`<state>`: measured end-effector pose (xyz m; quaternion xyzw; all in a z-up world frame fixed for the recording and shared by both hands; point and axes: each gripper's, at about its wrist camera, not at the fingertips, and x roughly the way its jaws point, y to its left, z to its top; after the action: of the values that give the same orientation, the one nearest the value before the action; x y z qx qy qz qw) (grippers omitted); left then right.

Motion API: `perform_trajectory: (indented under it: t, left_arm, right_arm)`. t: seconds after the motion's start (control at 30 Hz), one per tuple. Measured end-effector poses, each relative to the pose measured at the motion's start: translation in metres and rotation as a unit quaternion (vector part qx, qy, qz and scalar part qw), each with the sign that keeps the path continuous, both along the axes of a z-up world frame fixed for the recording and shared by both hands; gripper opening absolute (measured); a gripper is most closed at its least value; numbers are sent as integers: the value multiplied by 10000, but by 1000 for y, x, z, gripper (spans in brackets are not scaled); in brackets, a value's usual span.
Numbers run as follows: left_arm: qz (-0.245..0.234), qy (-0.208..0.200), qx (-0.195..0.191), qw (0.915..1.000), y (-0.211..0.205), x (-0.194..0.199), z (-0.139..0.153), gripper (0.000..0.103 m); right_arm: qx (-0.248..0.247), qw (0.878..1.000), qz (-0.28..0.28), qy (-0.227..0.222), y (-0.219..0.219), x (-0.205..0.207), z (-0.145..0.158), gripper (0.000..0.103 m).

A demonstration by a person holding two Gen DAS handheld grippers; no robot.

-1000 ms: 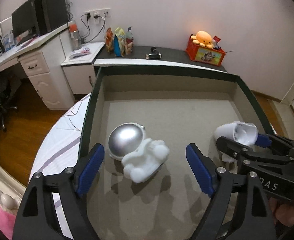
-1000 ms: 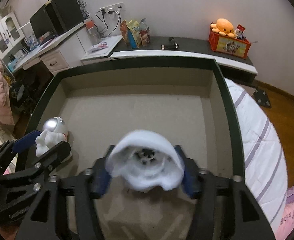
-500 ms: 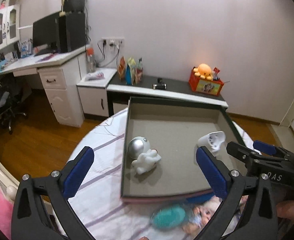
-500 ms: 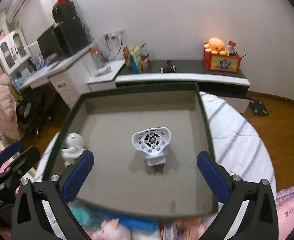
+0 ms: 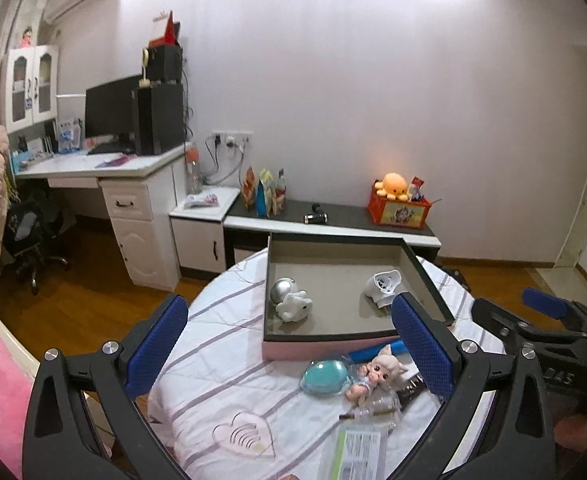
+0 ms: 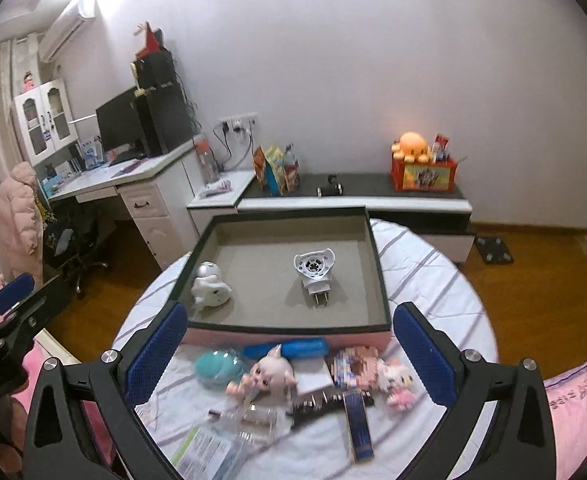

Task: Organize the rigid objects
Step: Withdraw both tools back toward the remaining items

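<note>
Two items sit in the box (image 6: 379, 280): astronaut figure (image 6: 209, 288) and white plug-in gadget (image 6: 314, 270), well apart. Both grippers, left (image 5: 289, 348) & right (image 6: 289, 354), hover w/ jaws wide, having just opened, nothing between. Next pick, prob. the doll (image 6: 271, 372) on the bed (image 6: 433, 280).

Readable only: "DAS" in pale letters on the black body of the right gripper (image 5: 541, 316), left wrist view. Print on packets and boxes too blurred.
</note>
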<state>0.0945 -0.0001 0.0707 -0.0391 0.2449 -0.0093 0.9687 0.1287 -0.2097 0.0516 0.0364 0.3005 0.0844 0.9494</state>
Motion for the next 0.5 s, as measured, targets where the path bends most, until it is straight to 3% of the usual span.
perform_trajectory:
  t: [0.2, 0.5]
  left_arm:
    - [49, -290, -39, 9996, 6, -51, 7, 103]
    - [4, -319, -72, 9995, -2, -96, -8, 103]
  right_arm:
    - [-228, 9990, -170, -356, -4, -62, 13, 103]
    - [-172, 9970, -415, -629, -14, -121, 7, 103]
